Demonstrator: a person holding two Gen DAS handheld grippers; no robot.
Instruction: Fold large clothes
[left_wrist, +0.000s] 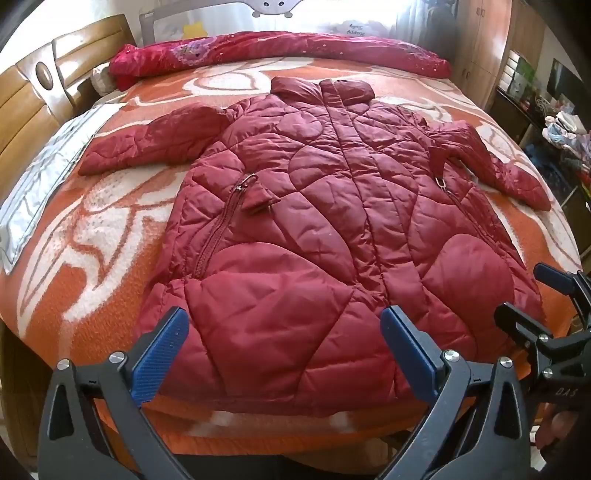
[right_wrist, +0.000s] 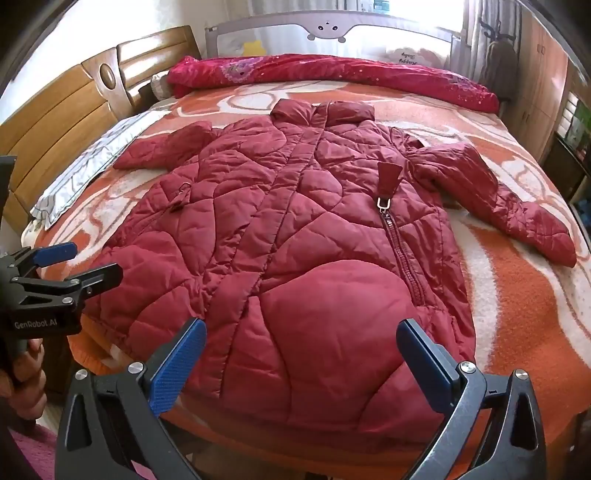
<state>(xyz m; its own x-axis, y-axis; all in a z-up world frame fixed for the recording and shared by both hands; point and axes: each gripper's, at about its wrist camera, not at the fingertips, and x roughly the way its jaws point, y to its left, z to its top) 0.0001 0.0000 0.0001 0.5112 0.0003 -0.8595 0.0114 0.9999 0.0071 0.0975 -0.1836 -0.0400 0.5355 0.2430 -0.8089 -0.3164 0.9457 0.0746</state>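
A dark red quilted coat lies flat and front-up on the bed, collar far, hem near, both sleeves spread out to the sides; it also fills the right wrist view. My left gripper is open and empty, hovering over the hem's left half. My right gripper is open and empty over the hem's right half. The right gripper shows at the right edge of the left wrist view, and the left gripper at the left edge of the right wrist view.
The bed has an orange and white blanket. A rolled red quilt lies along the far side. A grey pillow sits at the left by the wooden headboard. Cluttered shelves stand at the right.
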